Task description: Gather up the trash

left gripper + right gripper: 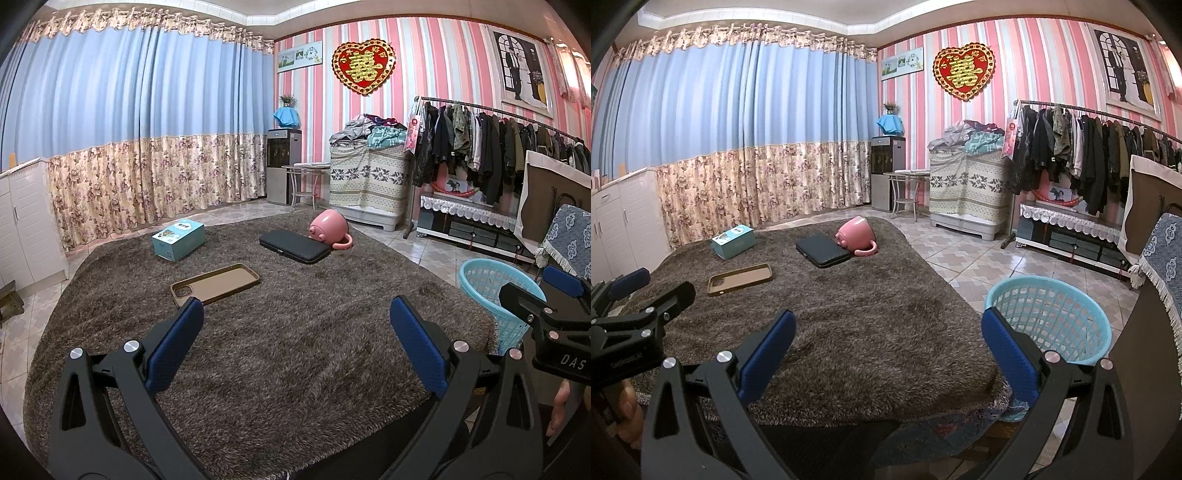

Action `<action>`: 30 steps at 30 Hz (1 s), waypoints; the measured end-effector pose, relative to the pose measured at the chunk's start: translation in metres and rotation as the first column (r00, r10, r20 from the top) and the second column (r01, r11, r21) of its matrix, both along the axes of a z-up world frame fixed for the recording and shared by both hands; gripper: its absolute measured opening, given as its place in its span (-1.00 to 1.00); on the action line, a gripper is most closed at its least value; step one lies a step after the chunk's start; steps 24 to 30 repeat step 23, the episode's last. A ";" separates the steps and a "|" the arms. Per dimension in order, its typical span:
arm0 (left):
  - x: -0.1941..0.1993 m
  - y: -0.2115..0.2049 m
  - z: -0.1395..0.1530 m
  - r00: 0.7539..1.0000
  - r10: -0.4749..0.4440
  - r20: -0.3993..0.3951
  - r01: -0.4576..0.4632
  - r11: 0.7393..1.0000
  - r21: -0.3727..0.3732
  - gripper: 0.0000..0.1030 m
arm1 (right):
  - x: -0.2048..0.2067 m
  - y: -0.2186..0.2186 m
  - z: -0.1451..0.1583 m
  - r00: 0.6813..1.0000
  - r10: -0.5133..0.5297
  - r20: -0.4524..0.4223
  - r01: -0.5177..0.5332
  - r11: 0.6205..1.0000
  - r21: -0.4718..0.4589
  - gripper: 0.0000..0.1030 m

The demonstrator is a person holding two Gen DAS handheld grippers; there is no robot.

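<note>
On the brown shaggy carpet (pixel 277 332) lie a brown phone case (pixel 216 283), a teal box (pixel 179 239), a black flat case (pixel 293 246) and a tipped pink mug (pixel 330 229) touching it. They also show in the right wrist view: phone case (pixel 740 278), box (pixel 733 242), black case (pixel 823 251), mug (pixel 857 236). A light blue plastic basket (pixel 1049 317) stands on the tiles by the carpet's right edge; the basket also shows in the left wrist view (pixel 495 295). My left gripper (pixel 295 321) is open and empty above the carpet's near part. My right gripper (pixel 886 332) is open and empty, the basket by its right finger.
White cabinets (pixel 26 221) stand at the left. A water dispenser (pixel 282 166), a small table (pixel 306 177), a cloth-covered chest (pixel 369 177) and a clothes rack (pixel 491 147) line the far wall. A cloth-draped chair (pixel 1160 266) is at the right.
</note>
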State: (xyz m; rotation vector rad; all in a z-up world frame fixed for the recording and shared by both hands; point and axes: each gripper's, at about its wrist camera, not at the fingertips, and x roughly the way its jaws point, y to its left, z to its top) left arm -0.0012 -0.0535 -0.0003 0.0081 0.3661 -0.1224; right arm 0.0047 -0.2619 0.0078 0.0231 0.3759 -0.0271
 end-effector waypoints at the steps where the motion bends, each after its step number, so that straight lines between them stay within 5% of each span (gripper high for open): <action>1: 0.000 0.000 0.000 1.000 0.000 0.001 0.000 1.000 0.000 0.90 | 0.000 0.000 0.000 1.000 0.000 0.000 0.000 1.000 0.000 0.91; 30: -0.001 0.001 0.000 1.000 0.003 -0.001 -0.003 1.000 0.000 0.90 | 0.000 -0.001 0.001 1.000 0.000 0.001 0.000 1.000 0.000 0.91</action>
